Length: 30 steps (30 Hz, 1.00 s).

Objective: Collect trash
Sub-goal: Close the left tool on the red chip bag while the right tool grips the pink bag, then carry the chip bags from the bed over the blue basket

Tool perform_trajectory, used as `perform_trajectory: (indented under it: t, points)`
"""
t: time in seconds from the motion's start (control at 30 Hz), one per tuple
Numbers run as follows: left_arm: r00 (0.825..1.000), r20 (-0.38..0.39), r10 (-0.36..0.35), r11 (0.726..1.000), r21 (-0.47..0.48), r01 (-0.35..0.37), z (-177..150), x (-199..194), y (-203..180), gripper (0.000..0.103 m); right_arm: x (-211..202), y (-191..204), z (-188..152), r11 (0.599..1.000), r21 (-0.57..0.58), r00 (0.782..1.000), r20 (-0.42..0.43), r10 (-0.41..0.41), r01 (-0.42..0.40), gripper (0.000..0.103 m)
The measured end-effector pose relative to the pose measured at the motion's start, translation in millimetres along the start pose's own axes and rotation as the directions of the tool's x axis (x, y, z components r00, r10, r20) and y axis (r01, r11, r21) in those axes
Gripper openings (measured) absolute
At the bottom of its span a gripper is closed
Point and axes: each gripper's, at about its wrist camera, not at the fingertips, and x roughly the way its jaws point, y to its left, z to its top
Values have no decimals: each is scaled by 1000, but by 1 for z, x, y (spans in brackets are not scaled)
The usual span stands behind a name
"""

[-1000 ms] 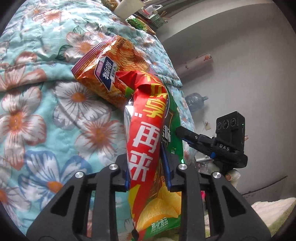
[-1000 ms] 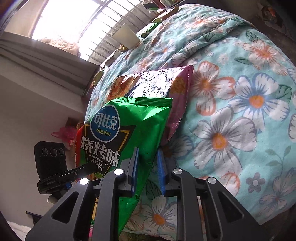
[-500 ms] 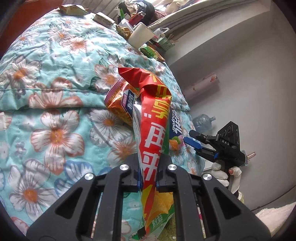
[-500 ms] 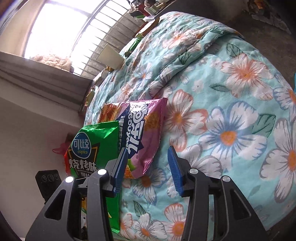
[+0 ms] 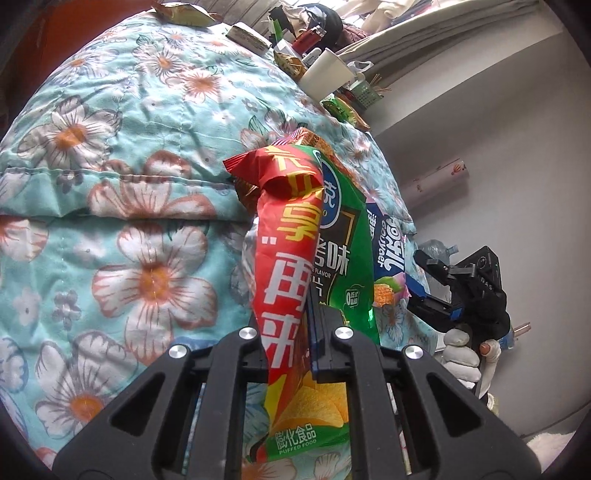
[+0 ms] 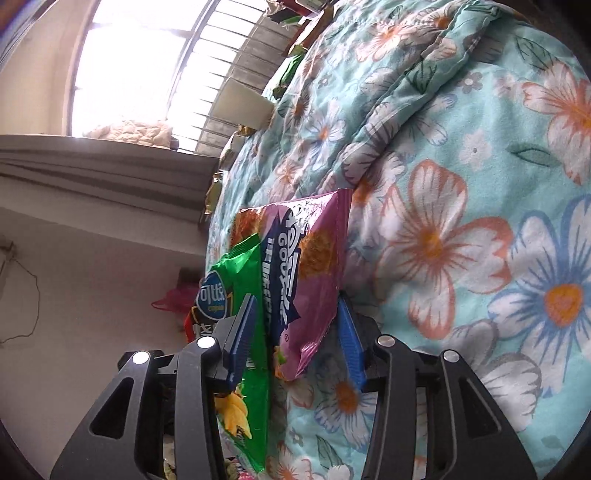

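Clamped tight on the green chip bag [image 5: 343, 258], that's where my left gripper [image 5: 291, 332] is at, with the red folded part of that same bag pinched right between the pads. Over on the other side my right gripper [image 6: 295, 332] has its jaws apart; the purple snack bag [image 6: 310, 273] sits in the gap, bottom corner poking down between the blue pads [image 6: 349, 332], but neither pad looks like it's pressing on it. From the right wrist view the green bag hangs just left of the purple one, overlapping its edge.

Both bags lean against the side of the floral quilt [image 5: 110, 221], which bulges out and fills most of both views. Open room is on the wall side: plain wall, a rolled-up thing [image 5: 436, 181] leaning there and a water jug [image 5: 439, 251] low down. More wrappers [image 5: 184, 9] and a white cup [image 5: 325, 74] line the quilt's far edge by the window.

Compared to a second ago: the left jaws were wider and have pinched in, and the right gripper, which was closed on the green bag then, has let go and now straddles the purple one.
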Motion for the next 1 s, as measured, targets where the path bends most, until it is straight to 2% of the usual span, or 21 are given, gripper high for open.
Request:
perform_trajectory:
  t: [0.03,0.13,0.2,0.27,0.4,0.57,0.67,0.77,0.93,1.0]
  points:
    - [1000,-3,3,1000,-2,-3,0,2,1,9,0,2,-1,1000,-13,1000,4,6,-6,44]
    - [1000,-19,-2,1000,-17,1,1,7,5,9,16,5,-2,994,-26,994,-20,-111,111,43]
    - [1000,-26,-5,1000,-23,5,1,8,7,9,24,5,-1,990,-22,990,-28,-140,139,37]
    - [1000,-26,-4,1000,-19,4,1,8,7,9,31,11,2,987,-42,987,-19,-157,156,37]
    - [1000,-31,-2,1000,-15,1,2,13,7,9,41,15,2,980,-53,982,-7,-191,190,26]
    - [1000,-28,-7,1000,-14,7,2,11,4,9,37,19,-2,976,-73,978,28,-206,207,21]
    - [1000,-9,-25,1000,-5,25,7,7,-1,6,24,22,-5,973,-84,975,69,-210,216,18]
    - [997,24,-75,997,9,74,11,-3,-9,4,4,22,-4,974,-77,972,119,-205,214,17]
    - [990,54,-130,990,55,127,20,-13,-29,2,-42,15,-1,977,-52,955,224,-192,209,16]
    - [986,51,-157,986,67,154,24,-12,-39,2,-62,10,0,980,-33,946,266,-183,198,11]
